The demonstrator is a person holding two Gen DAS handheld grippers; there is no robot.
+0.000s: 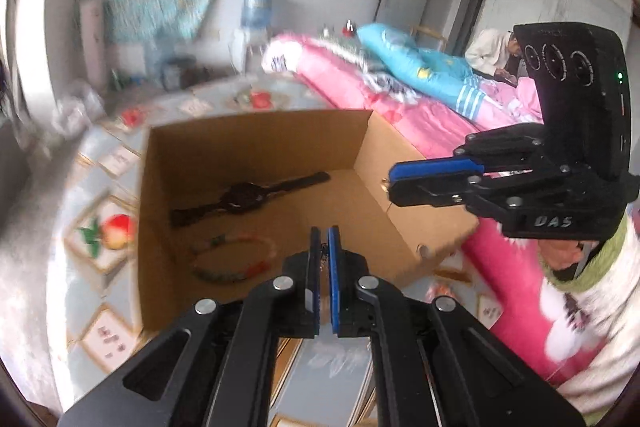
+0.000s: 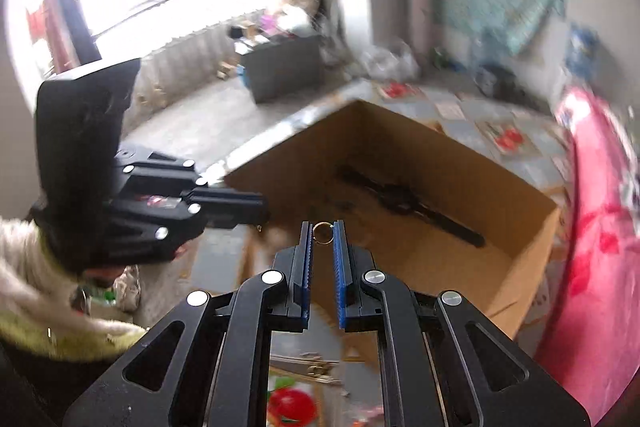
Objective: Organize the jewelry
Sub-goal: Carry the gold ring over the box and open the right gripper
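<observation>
Watch point(image 1: 248, 197), bead bracelet point(image 1: 232, 259) already in cardboard box point(image 1: 256, 135). Right gripper point(image 2: 323, 233) jaws clamp gold ring point(image 2: 322, 231); left gripper point(image 1: 324, 243) jaws pinch thin chain point(image 1: 323, 251). Both unplaced.

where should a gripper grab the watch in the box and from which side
Grip the watch at its round case, coming straight down through the open top of the box. It lies flat on the floor with both straps stretched out, so close the fingers across the case's narrow sides.
</observation>
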